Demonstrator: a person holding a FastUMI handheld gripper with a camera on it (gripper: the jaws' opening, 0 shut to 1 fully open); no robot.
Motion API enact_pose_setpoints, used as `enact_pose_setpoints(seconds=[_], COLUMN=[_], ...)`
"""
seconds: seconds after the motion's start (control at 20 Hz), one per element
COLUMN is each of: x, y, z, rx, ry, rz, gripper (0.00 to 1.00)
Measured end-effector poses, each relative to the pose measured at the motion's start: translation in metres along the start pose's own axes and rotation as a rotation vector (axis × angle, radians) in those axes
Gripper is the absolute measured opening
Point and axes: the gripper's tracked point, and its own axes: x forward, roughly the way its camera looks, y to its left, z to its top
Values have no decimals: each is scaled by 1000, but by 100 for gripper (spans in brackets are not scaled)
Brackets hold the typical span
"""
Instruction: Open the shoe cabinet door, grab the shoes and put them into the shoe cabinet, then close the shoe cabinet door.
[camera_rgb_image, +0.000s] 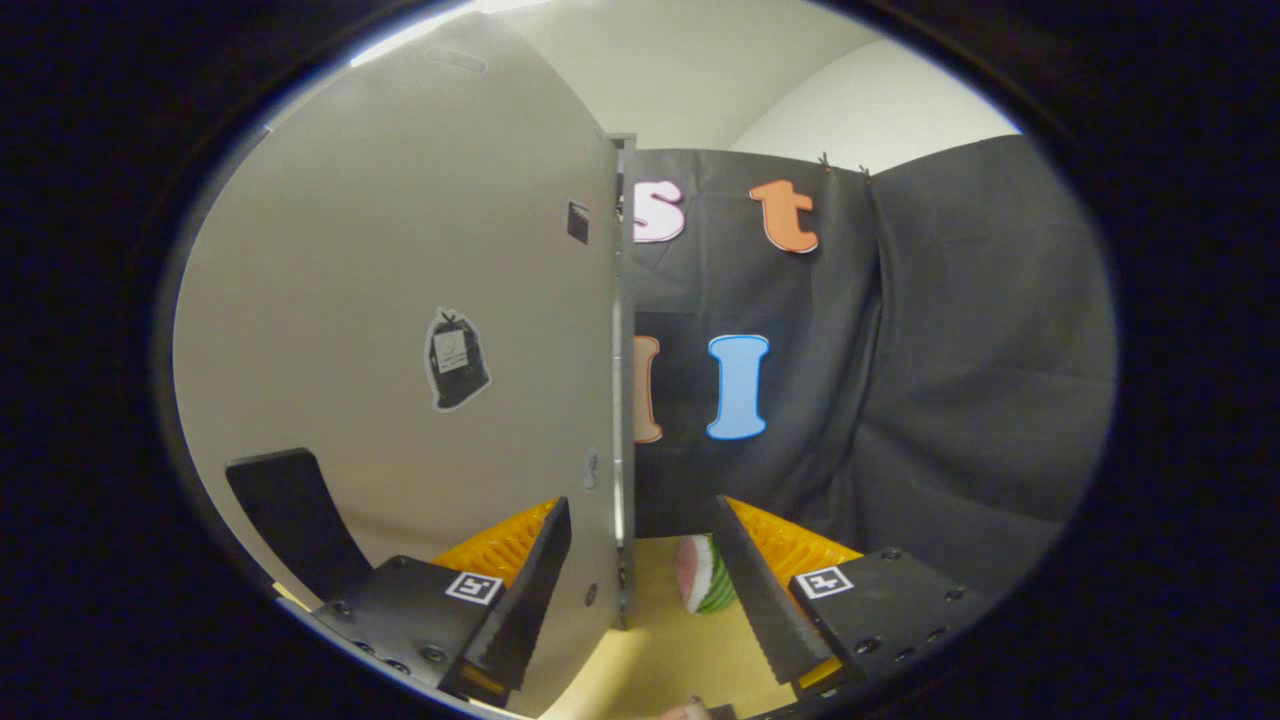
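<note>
**Cabinet door edge sits between your open tool fingers**

Black cloth hangs as the booth's wall straight ahead of you and to the right, creased in long folds, with a pale room wall above it. Below, a light wooden table runs forward under your tool.

Your tool is released: the two fingers stand well apart, and neither presses on anything. The left fingertip lies against or just in front of the outer face of the shoe cabinet door; you cannot tell from this angle whether it actually touches. The right fingertip is clear of the door, out over the table.

The door is a large flat grey panel filling the left of your view. You see it nearly edge-on, and its free vertical edge runs down into the gap between your fingers, closer to the left one. A sticker of a tied black bag sits on the door's face, and a small dark square sits higher up near the edge.

A dark curved piece rises beside the left finger's body. An orange ribbed thing shows beyond both fingers, low on the table. Just inside the right finger sits a small round object striped pink, white and green, resting on the table.
</note>
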Motion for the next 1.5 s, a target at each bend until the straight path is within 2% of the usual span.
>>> enact_pose_setpoints(seconds=[0.35, 0.65, 0.8, 1.0, 1.3, 1.5], x=[35, 71, 76, 107, 147, 154], y=[115, 189, 204, 210, 226, 237], z=[8, 2, 0, -1, 6, 3], rx=[24, 24, 32, 65, 11, 6], ry=[-48, -30, -39, -14, -21, -21], rz=[68, 140, 142, 157, 149, 143], gripper=[91, 91, 91, 91, 91, 91])
